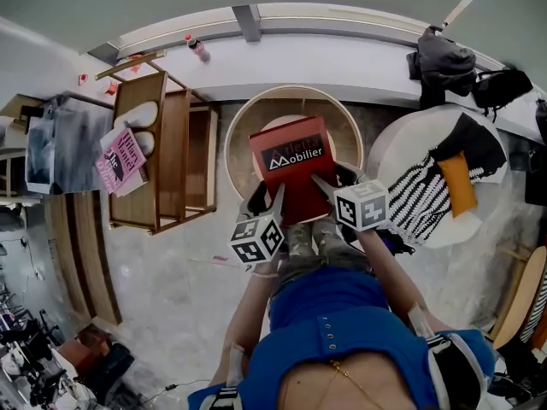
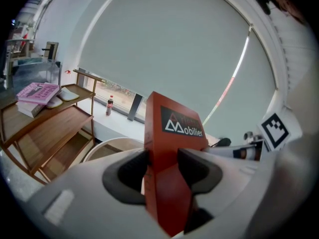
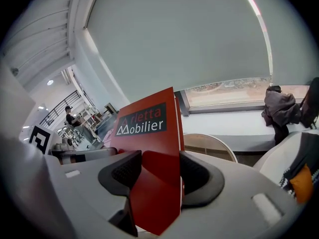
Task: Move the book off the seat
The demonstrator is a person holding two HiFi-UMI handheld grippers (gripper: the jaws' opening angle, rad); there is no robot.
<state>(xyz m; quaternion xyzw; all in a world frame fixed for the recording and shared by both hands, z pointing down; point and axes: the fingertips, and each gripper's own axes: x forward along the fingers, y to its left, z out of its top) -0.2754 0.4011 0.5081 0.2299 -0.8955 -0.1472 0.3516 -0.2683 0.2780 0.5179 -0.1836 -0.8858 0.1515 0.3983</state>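
A thick red book (image 1: 293, 165) with a black title label is held up above the round wooden seat (image 1: 242, 133). My left gripper (image 1: 272, 202) is shut on the book's lower left edge, and in the left gripper view its pads clamp the red book (image 2: 167, 168). My right gripper (image 1: 325, 186) is shut on the lower right edge. From the right gripper view the red book (image 3: 152, 148) fills the gap between the pads. The seat's middle is hidden by the book.
A wooden shelf unit (image 1: 162, 152) stands left of the seat with a pink book (image 1: 120, 161) on it. A white round chair (image 1: 402, 156) with a striped cloth and orange cushion is at the right. A bottle (image 1: 197, 48) stands on the window ledge.
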